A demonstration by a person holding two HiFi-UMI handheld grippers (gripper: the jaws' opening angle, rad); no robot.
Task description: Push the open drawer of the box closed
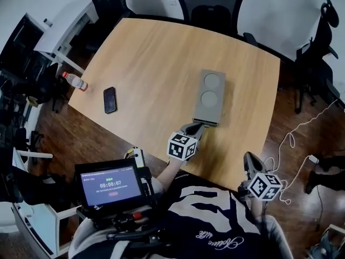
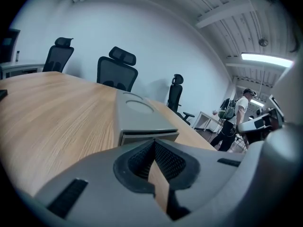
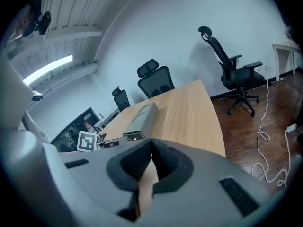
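1. Only the head view gets everything at once: one grey box (image 1: 211,89) on the desk (image 1: 151,53), with two round dips on its lid. One phone (image 1: 110,100) and one bottle (image 1: 74,81) lie well off to the box's left.
2. The left gripper view is the only one looking straight at the drawer (image 2: 147,137). It's at the box's near end, sticking out a little. There's also one person (image 2: 235,119) standing far behind the box.
3. There are two grippers. The left gripper (image 1: 195,128) is right up at the drawer front, but I can't tell if it's touching. The right gripper (image 1: 249,158) hangs well back from the box.
4. Both pairs of jaws are clenched together, with nothing in them.
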